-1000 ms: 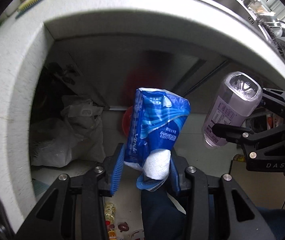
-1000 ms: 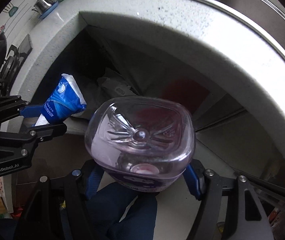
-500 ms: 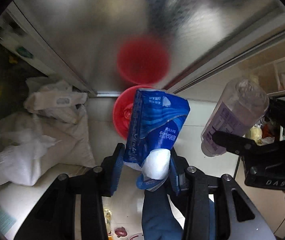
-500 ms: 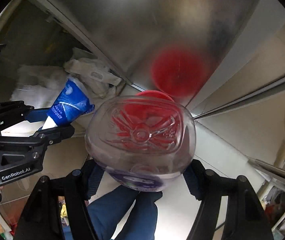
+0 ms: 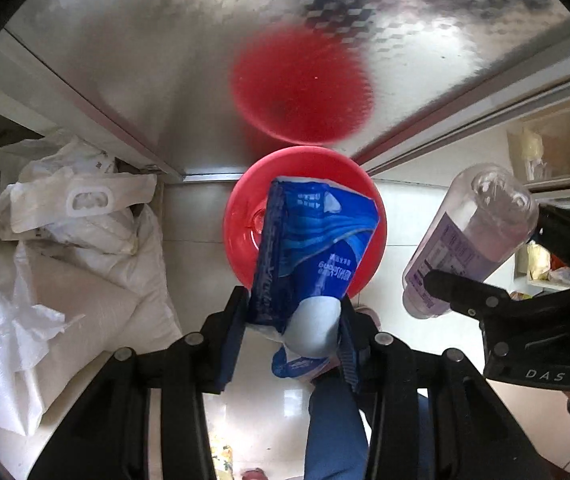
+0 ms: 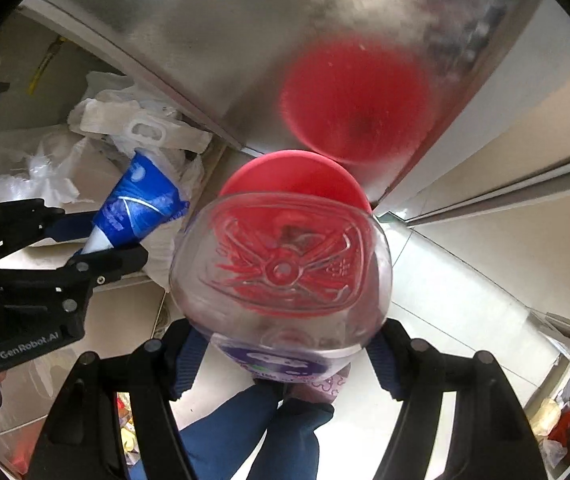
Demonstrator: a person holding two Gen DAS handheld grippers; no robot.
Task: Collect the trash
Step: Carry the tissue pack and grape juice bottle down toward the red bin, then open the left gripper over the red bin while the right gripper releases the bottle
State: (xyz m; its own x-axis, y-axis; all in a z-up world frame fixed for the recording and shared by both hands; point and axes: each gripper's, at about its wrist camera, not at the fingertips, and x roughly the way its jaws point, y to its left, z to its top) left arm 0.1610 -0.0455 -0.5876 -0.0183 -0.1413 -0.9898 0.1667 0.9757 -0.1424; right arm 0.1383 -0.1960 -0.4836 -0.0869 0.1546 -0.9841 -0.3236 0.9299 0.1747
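My left gripper (image 5: 293,312) is shut on a blue tissue packet (image 5: 317,240) with white paper sticking out of its lower end. It hangs straight over a round red bin (image 5: 241,224) on the floor. In the right wrist view my right gripper (image 6: 285,340) is shut on a clear bottle (image 6: 281,272) with a purple label, its base towards the camera, and the red bin (image 6: 293,172) lies under it. The left wrist view has the bottle (image 5: 469,240) to the right of the packet. In the right wrist view the packet (image 6: 137,208) is at the left.
White plastic bags and sacks (image 5: 65,260) are heaped on the floor left of the bin. A steel cabinet door (image 5: 165,60) stands right behind it and mirrors its red. A leg in blue trousers (image 5: 333,420) is below the grippers, on pale floor tiles (image 6: 445,280).
Both grippers have sunk from counter height down towards the red bin, each keeping its load. The white counter edge has left the view and the bin looks larger.
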